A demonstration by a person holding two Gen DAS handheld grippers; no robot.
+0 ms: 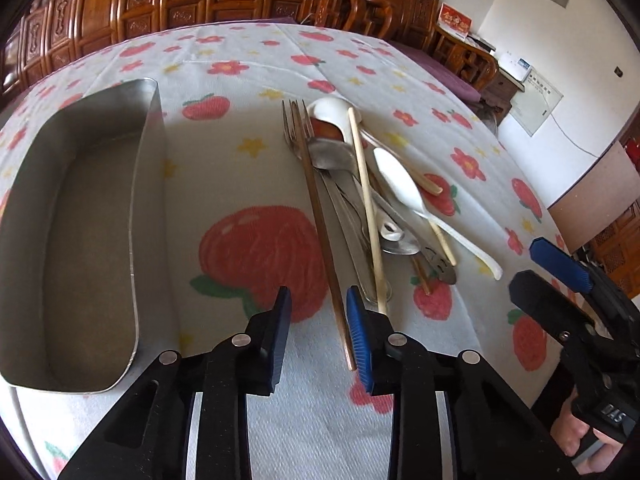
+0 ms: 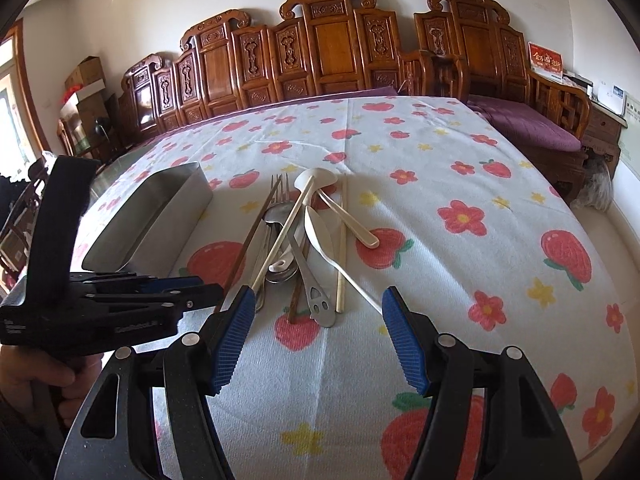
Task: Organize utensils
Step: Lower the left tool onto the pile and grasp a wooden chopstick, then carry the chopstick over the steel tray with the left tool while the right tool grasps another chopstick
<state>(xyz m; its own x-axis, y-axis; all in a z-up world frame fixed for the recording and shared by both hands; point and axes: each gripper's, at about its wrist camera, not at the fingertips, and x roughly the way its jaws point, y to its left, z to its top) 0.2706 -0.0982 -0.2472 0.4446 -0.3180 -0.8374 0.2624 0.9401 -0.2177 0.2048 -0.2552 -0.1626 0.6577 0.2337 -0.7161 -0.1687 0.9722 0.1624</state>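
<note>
Two sets of jaws face the pile, and neither holds anything yet. Your left gripper (image 1: 318, 336) has its jaws narrowed to a small gap, and the near end of the dark brown chopstick (image 1: 326, 240) lies in that gap beside the blue pad, not visibly pinched. Your right gripper (image 2: 318, 336) hangs with jaws wide and empty, just short of the utensil pile (image 2: 304, 240). The metal tray (image 1: 80, 240) sits bare on the flowered cloth (image 1: 400, 72), left of the pile and apart from it. This looks like the first pick. Next, you would need to close on the chopstick, lift it clear of the fork (image 1: 294, 128) beside it, and carry it to the tray.
</note>
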